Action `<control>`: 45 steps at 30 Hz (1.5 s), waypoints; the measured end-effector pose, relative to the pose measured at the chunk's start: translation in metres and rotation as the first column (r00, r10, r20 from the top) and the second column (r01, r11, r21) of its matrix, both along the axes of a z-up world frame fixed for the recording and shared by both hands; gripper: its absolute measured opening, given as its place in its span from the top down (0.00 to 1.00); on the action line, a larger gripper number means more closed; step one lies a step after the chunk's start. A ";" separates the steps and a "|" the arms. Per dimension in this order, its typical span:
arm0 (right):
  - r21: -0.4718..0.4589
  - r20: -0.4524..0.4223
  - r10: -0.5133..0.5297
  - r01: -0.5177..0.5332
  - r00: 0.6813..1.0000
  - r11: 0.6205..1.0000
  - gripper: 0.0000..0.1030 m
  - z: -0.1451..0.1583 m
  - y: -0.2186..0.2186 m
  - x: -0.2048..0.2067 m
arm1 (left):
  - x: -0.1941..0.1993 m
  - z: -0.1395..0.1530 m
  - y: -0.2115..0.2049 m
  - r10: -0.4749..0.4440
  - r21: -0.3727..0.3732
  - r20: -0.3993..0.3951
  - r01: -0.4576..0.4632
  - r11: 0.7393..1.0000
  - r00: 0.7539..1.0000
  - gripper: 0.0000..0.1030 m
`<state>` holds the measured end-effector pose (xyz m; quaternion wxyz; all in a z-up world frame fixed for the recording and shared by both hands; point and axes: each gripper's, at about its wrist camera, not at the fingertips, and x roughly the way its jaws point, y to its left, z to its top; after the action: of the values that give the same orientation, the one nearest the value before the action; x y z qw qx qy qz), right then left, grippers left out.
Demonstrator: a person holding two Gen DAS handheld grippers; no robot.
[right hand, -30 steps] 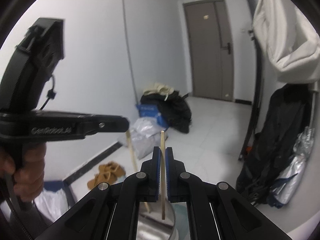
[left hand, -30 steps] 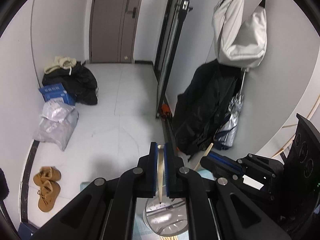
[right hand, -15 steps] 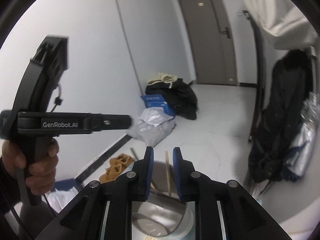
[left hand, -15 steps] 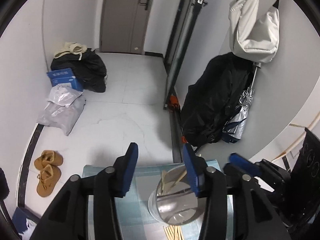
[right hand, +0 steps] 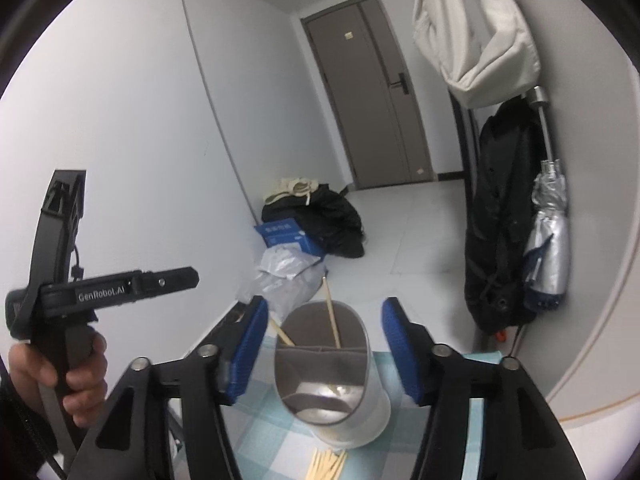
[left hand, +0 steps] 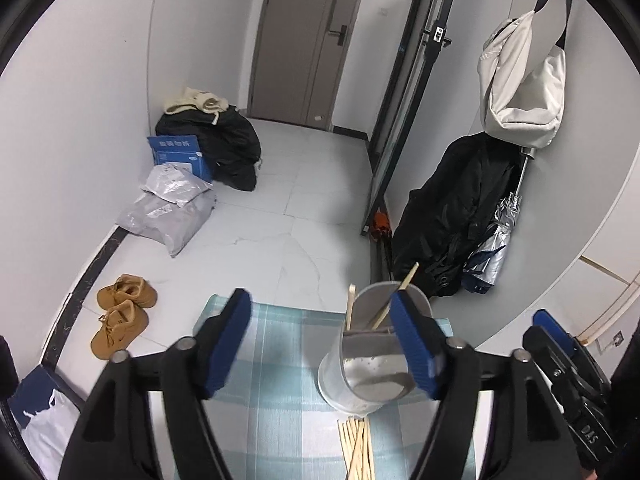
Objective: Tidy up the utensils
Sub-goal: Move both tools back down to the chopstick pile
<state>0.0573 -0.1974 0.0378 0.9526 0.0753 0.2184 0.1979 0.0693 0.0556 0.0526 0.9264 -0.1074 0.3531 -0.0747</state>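
- The table, covered by a pale blue checked cloth (left hand: pixel 280 360), fills the lower middle of both wrist views and carries all the task's things
- The metal utensil holder (right hand: pixel 332 376), a steel cylinder with an inner divider, stands on the cloth at about 5 o'clock in the left wrist view and dead centre in the right wrist view
- Left gripper (left hand: pixel 328 344): its jaws are opening, with nothing between the blue pads; the holder sits just behind its right finger
- Right gripper (right hand: pixel 324 348): its jaws are opening as well, empty, framing the holder without touching it
- Two chopsticks (right hand: pixel 331 312) lean in the holder's far compartment, tips up toward 12 o'clock
- A loose bundle of chopsticks (left hand: pixel 356 448) lies flat on the cloth at 6 o'clock, just in front of the holder
- Step in hand, as I judge it: the release after dropping a chopstick from each gripper into the holder
- Next move calls for lowering toward the loose bundle and pinching single sticks near one end
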 end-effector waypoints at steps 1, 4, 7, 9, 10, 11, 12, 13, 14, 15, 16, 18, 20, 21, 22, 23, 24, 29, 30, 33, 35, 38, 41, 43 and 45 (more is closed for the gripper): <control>-0.003 0.007 -0.011 0.011 1.000 1.000 0.34 0.000 0.000 -0.006 | -0.005 -0.001 0.000 0.005 0.002 0.009 -0.005 1.000 1.000 0.26; -0.016 0.022 -0.050 0.050 0.999 0.999 0.27 -0.002 0.002 -0.024 | -0.024 -0.004 -0.005 0.015 0.024 0.041 -0.016 1.000 0.999 0.23; -0.023 0.015 -0.067 0.067 0.998 0.997 0.27 -0.011 0.001 -0.032 | -0.041 -0.008 -0.012 0.011 0.046 0.079 -0.015 0.999 0.997 0.20; -0.021 0.007 -0.074 0.074 0.997 0.997 0.27 -0.019 -0.002 -0.038 | -0.049 -0.012 -0.017 -0.003 0.066 0.097 -0.004 0.998 0.995 0.15; -0.022 0.004 -0.077 0.078 0.997 0.997 0.27 -0.022 -0.003 -0.041 | -0.053 -0.014 -0.018 -0.012 0.072 0.104 0.004 0.997 0.995 0.14; -0.024 0.000 -0.084 0.084 0.996 0.996 0.26 -0.026 -0.003 -0.044 | -0.056 -0.017 -0.020 -0.017 0.083 0.108 0.008 0.997 0.994 0.13; -0.025 -0.003 -0.088 0.088 0.996 0.996 0.26 -0.030 -0.004 -0.046 | -0.059 -0.020 -0.022 -0.018 0.096 0.109 0.008 0.995 0.994 0.12; -0.026 -0.009 -0.092 0.092 0.996 0.995 0.25 -0.034 -0.005 -0.048 | -0.061 -0.023 -0.022 -0.019 0.104 0.109 0.008 0.995 0.994 0.12; -0.025 -0.011 -0.094 0.093 0.996 0.995 0.24 -0.037 -0.005 -0.050 | -0.063 -0.026 -0.023 -0.024 0.108 0.107 0.013 0.994 0.994 0.12; -0.024 -0.013 -0.098 0.098 0.995 0.995 0.24 -0.041 -0.005 -0.052 | -0.065 -0.030 -0.025 -0.032 0.113 0.100 0.021 0.993 0.994 0.11; -0.027 -0.018 -0.107 0.107 0.994 0.994 0.22 -0.046 -0.006 -0.054 | -0.066 -0.033 -0.025 -0.037 0.118 0.093 0.026 0.993 0.995 0.11; -0.029 -0.026 -0.115 0.114 0.993 0.993 0.21 -0.053 -0.005 -0.057 | -0.068 -0.040 -0.025 -0.044 0.127 0.083 0.033 0.991 0.996 0.11; -0.038 -0.035 -0.121 0.120 0.992 0.992 0.20 -0.061 -0.006 -0.057 | -0.071 -0.048 -0.027 -0.057 0.148 0.077 0.045 0.988 0.995 0.11; -0.046 -0.041 -0.125 0.123 0.991 0.991 0.20 -0.065 -0.007 -0.057 | -0.073 -0.052 -0.028 -0.057 0.159 0.077 0.044 0.986 0.995 0.11; -0.053 -0.045 -0.129 0.126 0.991 0.991 0.20 -0.068 -0.007 -0.058 | -0.073 -0.055 -0.028 -0.055 0.162 0.073 0.042 0.986 0.996 0.11; -0.059 -0.051 -0.136 0.133 0.989 0.989 0.20 -0.072 -0.008 -0.058 | -0.073 -0.060 -0.028 -0.055 0.162 0.060 0.045 0.986 0.997 0.11; -0.060 -0.056 -0.139 0.136 0.989 0.989 0.19 -0.075 -0.008 -0.058 | -0.071 -0.067 -0.028 -0.058 0.156 0.038 0.051 0.986 0.998 0.11; -0.066 -0.086 -0.162 0.157 0.983 0.985 0.17 -0.091 -0.015 -0.059 | -0.068 -0.094 -0.033 -0.090 0.153 -0.050 0.097 0.983 0.995 0.11; -0.068 -0.093 -0.168 0.162 0.982 0.984 0.17 -0.093 -0.017 -0.058 | -0.066 -0.100 -0.035 -0.102 0.152 -0.073 0.113 0.982 0.992 0.11; -0.069 -0.109 -0.186 0.179 0.976 0.981 0.17 -0.100 -0.024 -0.055 | -0.062 -0.121 -0.043 -0.136 0.151 -0.149 0.159 0.976 0.979 0.11; -0.072 -0.119 -0.201 0.194 0.972 0.978 0.17 -0.103 -0.028 -0.054 | -0.058 -0.135 -0.049 -0.145 0.180 -0.202 0.183 0.966 0.968 0.11; -0.060 -0.140 -0.209 0.202 0.968 0.978 0.17 -0.107 -0.034 -0.051 | -0.052 -0.161 -0.060 -0.157 0.250 -0.282 0.231 0.940 0.946 0.11; -0.054 -0.159 -0.212 0.205 0.964 0.977 0.17 -0.109 -0.038 -0.052 | -0.050 -0.178 -0.065 -0.159 0.287 -0.331 0.260 0.922 0.930 0.12; -0.044 -0.166 -0.215 0.211 0.962 0.977 0.17 -0.109 -0.041 -0.053 | -0.048 -0.184 -0.066 -0.154 0.294 -0.352 0.265 0.918 0.923 0.12; -0.040 -0.173 -0.217 0.213 0.961 0.976 0.17 -0.109 -0.043 -0.053 | -0.046 -0.186 -0.067 -0.146 0.295 -0.360 0.261 0.919 0.921 0.12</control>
<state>0.0048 -0.2407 -0.0712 0.9461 0.1059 0.2945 0.0836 0.0235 -0.0112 -0.1333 0.8452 0.0797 0.5206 -0.0912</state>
